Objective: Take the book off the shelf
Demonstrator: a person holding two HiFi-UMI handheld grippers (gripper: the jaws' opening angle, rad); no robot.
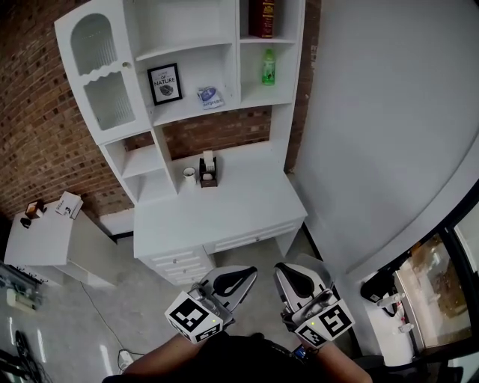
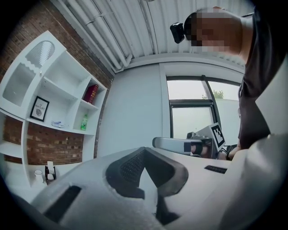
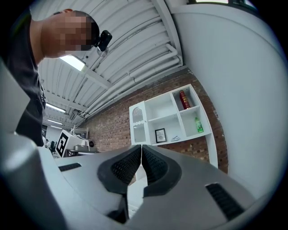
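Note:
The dark red book [image 1: 261,18] stands upright in the top right compartment of the white hutch shelf [image 1: 224,112]. It also shows in the left gripper view [image 2: 90,94] and the right gripper view [image 3: 183,99]. Both grippers are held low in front of the desk, far from the shelf. My left gripper [image 1: 238,278] [image 2: 144,150] is shut with nothing in it. My right gripper [image 1: 293,278] [image 3: 141,148] is shut too, its pads meeting with nothing between them.
A green bottle [image 1: 268,67] stands in the compartment below the book. A framed picture [image 1: 165,84] and a small packet [image 1: 210,96] sit on the middle shelf. On the white desk [image 1: 224,213] are a cup [image 1: 189,175] and a dark holder [image 1: 208,172]. A grey wall [image 1: 374,112] is at right.

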